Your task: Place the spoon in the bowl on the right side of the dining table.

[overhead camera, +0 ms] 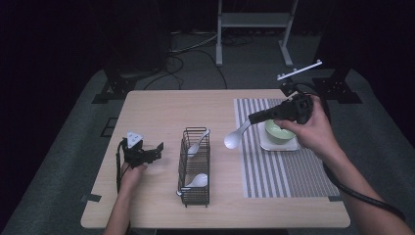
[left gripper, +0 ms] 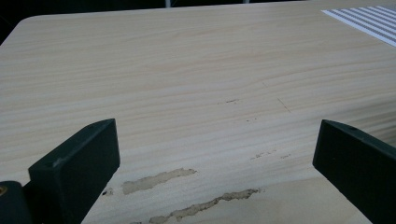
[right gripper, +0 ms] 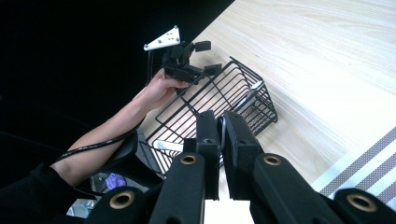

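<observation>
Spoon (overhead camera: 234, 138) hangs mid-frame in the high view, white, its handle pinched in my right gripper (overhead camera: 253, 119), bowl end down and left, above the table (overhead camera: 156, 107) between the basket (overhead camera: 194, 166) and the striped mat (overhead camera: 279, 171). In the right gripper view I see my jaws drawn narrow on the handle (right gripper: 221, 133), with the basket (right gripper: 219, 98) beyond them. Two more spoons lie in the basket, one (overhead camera: 198, 145) at its far end, one (overhead camera: 196, 181) at its near end. A green bowl (overhead camera: 278, 132) sits on a white tray (overhead camera: 279, 145) on the mat, right of centre. My left gripper (overhead camera: 157, 150) sits lower left, jaws wide and holding nothing; its own view looks across bare wood (left gripper: 187, 84).
</observation>
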A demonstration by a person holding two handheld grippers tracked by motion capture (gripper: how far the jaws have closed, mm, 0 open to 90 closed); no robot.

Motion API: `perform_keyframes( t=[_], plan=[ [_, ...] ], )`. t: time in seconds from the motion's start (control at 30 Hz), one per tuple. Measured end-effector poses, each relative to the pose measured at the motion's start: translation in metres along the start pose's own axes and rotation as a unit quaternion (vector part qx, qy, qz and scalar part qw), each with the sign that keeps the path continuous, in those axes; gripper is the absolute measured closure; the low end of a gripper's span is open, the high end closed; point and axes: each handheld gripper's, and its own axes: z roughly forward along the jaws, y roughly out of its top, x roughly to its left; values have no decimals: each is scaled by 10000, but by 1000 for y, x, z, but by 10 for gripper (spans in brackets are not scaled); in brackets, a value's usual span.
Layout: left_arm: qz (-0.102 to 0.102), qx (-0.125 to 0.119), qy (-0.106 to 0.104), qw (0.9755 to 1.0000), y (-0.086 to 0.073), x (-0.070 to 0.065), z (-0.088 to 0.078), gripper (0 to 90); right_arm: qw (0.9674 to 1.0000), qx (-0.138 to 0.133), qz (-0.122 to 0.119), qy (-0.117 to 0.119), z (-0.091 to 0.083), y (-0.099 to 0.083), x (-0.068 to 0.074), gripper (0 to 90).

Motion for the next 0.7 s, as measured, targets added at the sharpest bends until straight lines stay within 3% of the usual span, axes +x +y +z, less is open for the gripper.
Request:
perform_keyframes(
  t=[0.7],
  plan=[
    [18, -12, -3, 10000, 0, 0, 0, 0, 9997, -22, 172, -165, -4, -1, -17, 853]
  ],
)
